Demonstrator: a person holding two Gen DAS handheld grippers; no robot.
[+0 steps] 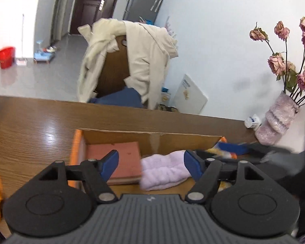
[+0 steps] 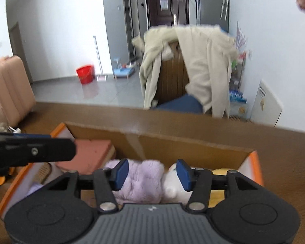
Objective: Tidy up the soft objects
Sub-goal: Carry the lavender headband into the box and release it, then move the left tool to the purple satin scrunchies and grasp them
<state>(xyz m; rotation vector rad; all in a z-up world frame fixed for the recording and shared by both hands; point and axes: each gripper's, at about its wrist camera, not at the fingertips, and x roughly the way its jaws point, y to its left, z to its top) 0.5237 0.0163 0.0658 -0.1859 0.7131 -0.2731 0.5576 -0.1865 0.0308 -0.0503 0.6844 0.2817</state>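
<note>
Left gripper jaws wide apart, holding nothing, above cardboard box. Right gripper jaws apart around purple fluffy cloth; pink pad beside it.

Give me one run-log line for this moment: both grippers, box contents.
left hand-held gripper: open, empty | right hand-held gripper: open, around lilac plush | box: pink pad, lilac plush, white plush

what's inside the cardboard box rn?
In the cardboard box: a pink block at the left, a lilac fuzzy cloth in the middle, a white soft item beside it and something yellow at right. The grippers hide the near part.
</note>
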